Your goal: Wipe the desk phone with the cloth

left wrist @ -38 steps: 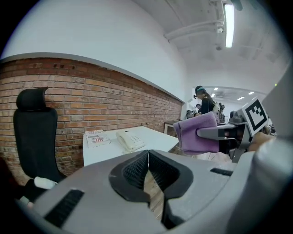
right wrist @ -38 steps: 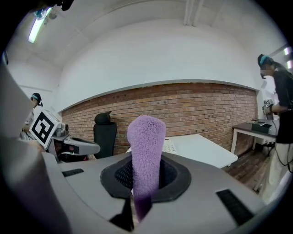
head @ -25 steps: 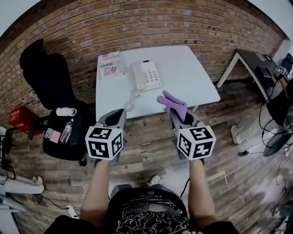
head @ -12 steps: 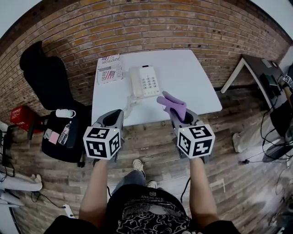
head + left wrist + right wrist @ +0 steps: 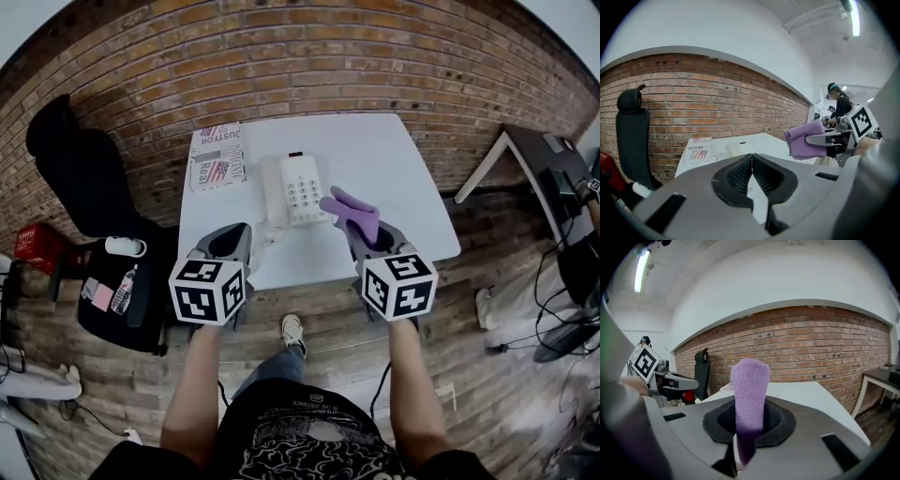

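From the head view we cannot read the phone's (image 5: 296,189) keys, part of its right edge sits behind the cloth (image 5: 354,212), and in the left gripper view the left gripper (image 5: 751,161) covers its near part, leaving only the far end.

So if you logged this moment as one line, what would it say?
left gripper shut, empty | right gripper shut on purple cloth | desk phone on white table, untouched | wipe not yet begun
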Demonstrator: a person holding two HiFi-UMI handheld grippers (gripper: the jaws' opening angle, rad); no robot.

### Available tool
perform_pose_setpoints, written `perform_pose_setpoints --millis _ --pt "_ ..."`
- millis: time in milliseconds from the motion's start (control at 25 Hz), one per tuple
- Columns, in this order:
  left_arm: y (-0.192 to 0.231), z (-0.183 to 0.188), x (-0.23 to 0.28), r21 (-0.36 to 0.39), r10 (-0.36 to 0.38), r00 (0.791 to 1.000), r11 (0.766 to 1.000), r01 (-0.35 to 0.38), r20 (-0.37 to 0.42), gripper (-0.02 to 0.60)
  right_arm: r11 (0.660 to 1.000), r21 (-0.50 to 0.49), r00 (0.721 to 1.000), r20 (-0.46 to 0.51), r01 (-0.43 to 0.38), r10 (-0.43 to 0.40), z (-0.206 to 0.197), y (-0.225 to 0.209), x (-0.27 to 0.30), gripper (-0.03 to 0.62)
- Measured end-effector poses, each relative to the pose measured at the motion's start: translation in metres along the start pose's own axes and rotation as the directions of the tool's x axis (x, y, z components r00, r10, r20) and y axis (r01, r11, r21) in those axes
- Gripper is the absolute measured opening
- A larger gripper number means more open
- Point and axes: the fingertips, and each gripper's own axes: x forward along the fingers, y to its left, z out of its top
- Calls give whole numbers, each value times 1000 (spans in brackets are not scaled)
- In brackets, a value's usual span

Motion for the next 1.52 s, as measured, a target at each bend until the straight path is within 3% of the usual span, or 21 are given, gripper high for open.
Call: perform_pose_setpoints --millis 440,920,1240,1520 --pt "58 23 103 -34 -10 998 999 8 -58 6 999 42 997 -81 19 -15 14 -64 117 46" --pt "115 14 180 -100 -28 991 995 15 -132 6 990 126 974 -224 67 -37 0 -123 241 46" --pt "130 4 207 -134 -45 986 991 24 -163 6 984 175 957 -286 0 51 -13 -119 296 46" --pt "129 2 218 -143 -59 984 989 35 -165 6 969 238 955 -269 -63 128 -15 -108 311 46"
